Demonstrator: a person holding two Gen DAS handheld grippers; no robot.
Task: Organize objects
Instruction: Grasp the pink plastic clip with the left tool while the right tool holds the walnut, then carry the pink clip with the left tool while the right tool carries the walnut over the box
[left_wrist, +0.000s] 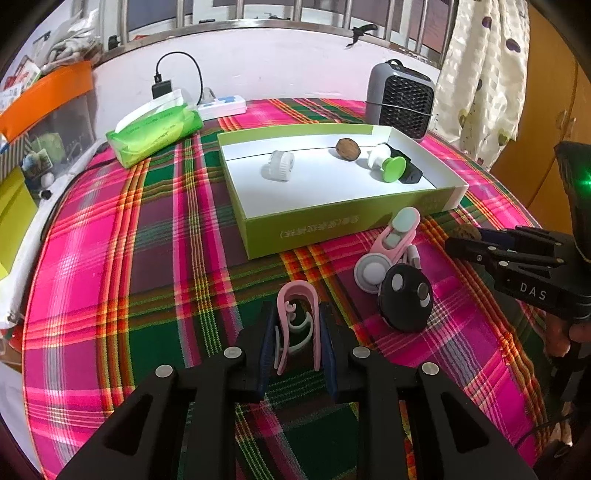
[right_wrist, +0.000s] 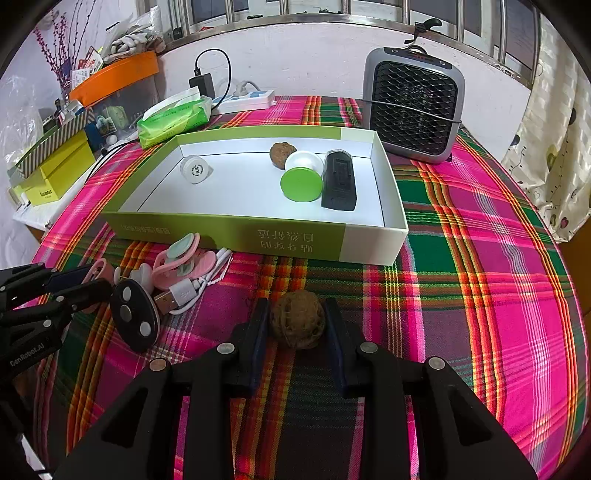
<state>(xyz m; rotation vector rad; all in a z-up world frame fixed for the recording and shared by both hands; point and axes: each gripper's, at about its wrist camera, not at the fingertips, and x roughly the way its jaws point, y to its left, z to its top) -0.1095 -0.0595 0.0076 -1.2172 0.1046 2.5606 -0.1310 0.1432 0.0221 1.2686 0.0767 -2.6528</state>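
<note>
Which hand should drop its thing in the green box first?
Probably the right gripper: it grips a walnut, with the box straight ahead. The left gripper, holding a pink clip, is equally loaded.

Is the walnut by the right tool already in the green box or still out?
Out. The walnut sits between the right tool's fingers over the plaid cloth, outside the green box.

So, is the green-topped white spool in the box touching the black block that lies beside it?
Touching. In the right wrist view the spool's green disc meets the left side of the black block with no white box floor visible between them.
</note>
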